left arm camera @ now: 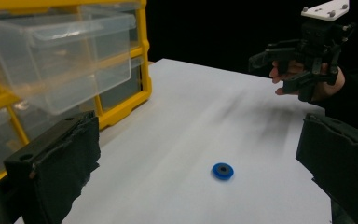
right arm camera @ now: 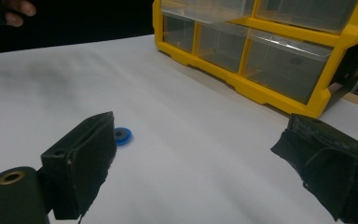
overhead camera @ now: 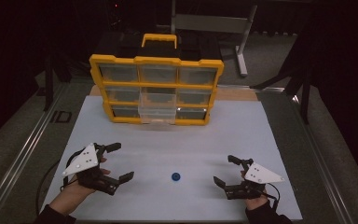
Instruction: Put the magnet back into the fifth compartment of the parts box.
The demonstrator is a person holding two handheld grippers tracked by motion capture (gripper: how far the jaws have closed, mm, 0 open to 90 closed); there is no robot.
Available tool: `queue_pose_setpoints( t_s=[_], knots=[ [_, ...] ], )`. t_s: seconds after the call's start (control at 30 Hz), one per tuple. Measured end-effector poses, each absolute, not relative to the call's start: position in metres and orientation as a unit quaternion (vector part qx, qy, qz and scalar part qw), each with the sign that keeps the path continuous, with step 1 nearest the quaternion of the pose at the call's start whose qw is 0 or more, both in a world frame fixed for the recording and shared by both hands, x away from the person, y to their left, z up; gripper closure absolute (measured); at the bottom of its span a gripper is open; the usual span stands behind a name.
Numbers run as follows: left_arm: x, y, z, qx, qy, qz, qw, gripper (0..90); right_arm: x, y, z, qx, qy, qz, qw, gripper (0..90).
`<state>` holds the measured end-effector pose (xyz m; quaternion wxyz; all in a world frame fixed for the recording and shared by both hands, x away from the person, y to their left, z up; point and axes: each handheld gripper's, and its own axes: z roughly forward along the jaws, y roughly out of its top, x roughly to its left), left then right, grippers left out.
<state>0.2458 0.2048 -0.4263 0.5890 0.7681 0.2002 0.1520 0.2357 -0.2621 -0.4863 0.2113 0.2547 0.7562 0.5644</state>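
Nearest the person, the left hand-held gripper (overhead camera: pixel 120 162) sits low over the white surface (overhead camera: pixel 214 140) at its left front, its two black jaws spread wide with nothing between them; a hand (overhead camera: pixel 72 191) grips it from below and a grey three-cornered plate (overhead camera: pixel 81 159) rides on top. Across from it, at the right front, the right hand-held gripper (overhead camera: pixel 226 170) is likewise spread and empty, its jaws pointing toward the middle. Between the two, well apart from both, a small blue disc with a dark centre hole (overhead camera: pixel 175 176) lies flat on the surface; in the left gripper view the disc (left arm camera: pixel 223 171) rests out ahead of the open jaws, and in the right gripper view it (right arm camera: pixel 121 136) sits just beyond the left-hand jaw, not touching it. Farther back, a yellow organizer cabinet (overhead camera: pixel 156 60) with clear plastic drawers stands upright at the far edge of the surface, a yellow carry handle (overhead camera: pixel 159 39) on top. One clear drawer (overhead camera: pixel 157 108) in the middle column is pulled out toward the person.
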Motion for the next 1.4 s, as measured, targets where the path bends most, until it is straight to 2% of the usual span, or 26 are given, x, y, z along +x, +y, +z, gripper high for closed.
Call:
queue_pose_setpoints(
  t_s=[0.7,1.1,1.4],
  knots=[
    [0.267,0.152,-0.407,0.794,0.132,0.116,0.582,0.0,0.235,-0.261,-0.485,0.249,0.753,0.571,0.211,9.8],
    [0.279,0.123,-0.414,0.811,0.114,0.11,0.563,0.0,0.235,-0.262,-0.485,0.25,0.753,0.572,0.209,9.8],
    [0.287,0.1,-0.43,0.831,0.109,0.085,0.539,0.0,0.236,-0.262,-0.485,0.249,0.753,0.572,0.207,9.8]
  ],
)
